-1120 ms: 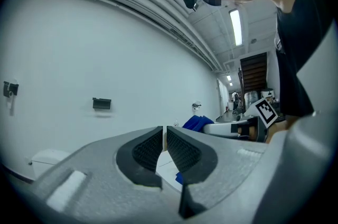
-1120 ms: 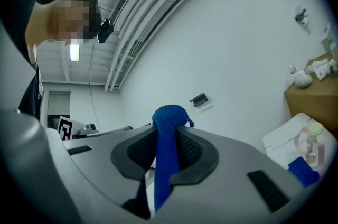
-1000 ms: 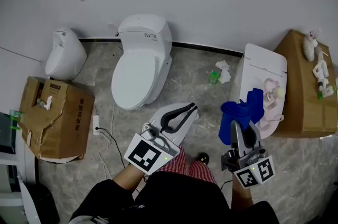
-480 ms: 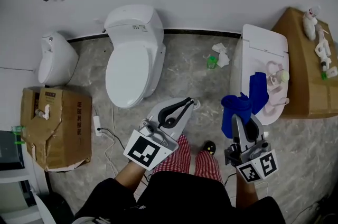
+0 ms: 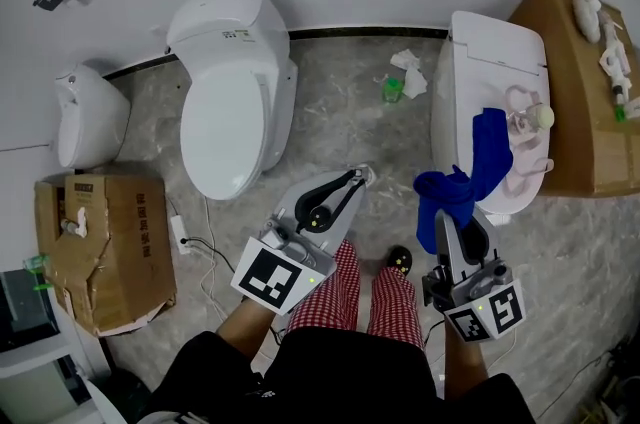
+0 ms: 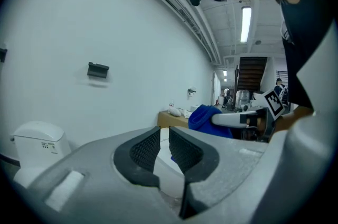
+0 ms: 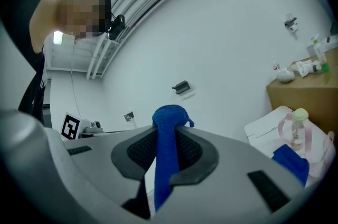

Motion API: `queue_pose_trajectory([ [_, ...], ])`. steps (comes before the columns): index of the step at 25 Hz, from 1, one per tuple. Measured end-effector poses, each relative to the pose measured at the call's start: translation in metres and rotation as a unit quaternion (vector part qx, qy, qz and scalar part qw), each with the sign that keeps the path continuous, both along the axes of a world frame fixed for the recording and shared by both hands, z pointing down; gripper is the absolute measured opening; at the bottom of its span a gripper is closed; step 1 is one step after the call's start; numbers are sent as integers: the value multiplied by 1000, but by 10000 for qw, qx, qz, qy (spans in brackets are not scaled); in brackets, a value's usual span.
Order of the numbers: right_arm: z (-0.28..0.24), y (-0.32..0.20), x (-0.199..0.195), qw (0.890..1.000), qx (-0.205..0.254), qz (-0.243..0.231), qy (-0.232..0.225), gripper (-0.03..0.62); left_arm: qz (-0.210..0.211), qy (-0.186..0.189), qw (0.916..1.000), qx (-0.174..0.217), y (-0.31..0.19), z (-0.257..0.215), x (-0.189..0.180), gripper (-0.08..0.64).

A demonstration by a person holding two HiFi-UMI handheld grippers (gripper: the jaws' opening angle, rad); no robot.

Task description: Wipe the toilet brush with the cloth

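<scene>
Right claw (image 7: pixel 167 150) pinches a blue cloth (image 7: pixel 170 120) beside the toilet (image 5: pixel 470 72).

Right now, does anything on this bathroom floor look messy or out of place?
Yes. Crumpled white paper and a small green object lie loose on the floor between the left toilet and the right toilet, like litter. Farther left, the cardboard box is torn open, its flaps bent.
</scene>
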State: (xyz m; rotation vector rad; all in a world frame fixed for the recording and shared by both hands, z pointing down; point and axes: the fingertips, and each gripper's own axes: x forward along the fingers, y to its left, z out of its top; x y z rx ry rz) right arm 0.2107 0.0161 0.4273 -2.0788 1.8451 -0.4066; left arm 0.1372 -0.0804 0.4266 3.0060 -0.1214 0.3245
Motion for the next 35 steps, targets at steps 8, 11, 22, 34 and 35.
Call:
queue_pose_trajectory([
  [8,28,-2,3,9996,-123,208,-174,64,480,-182,9986,113,9,32,10,52],
  [11,37,-1,4,9993,-139,288,-210,64,596,-248,9979,50,14,43,11,62],
  [22,79,7,2,9980,-320,427,-354,64,992,-608,9932,-46,28,95,13,98],
  [34,125,-7,-2,9974,-487,412,-336,64,1196,-718,9902,23,18,142,9,109],
  [35,129,-9,-3,9973,-505,417,-324,64,1180,-754,9901,-37,16,148,8,109],
])
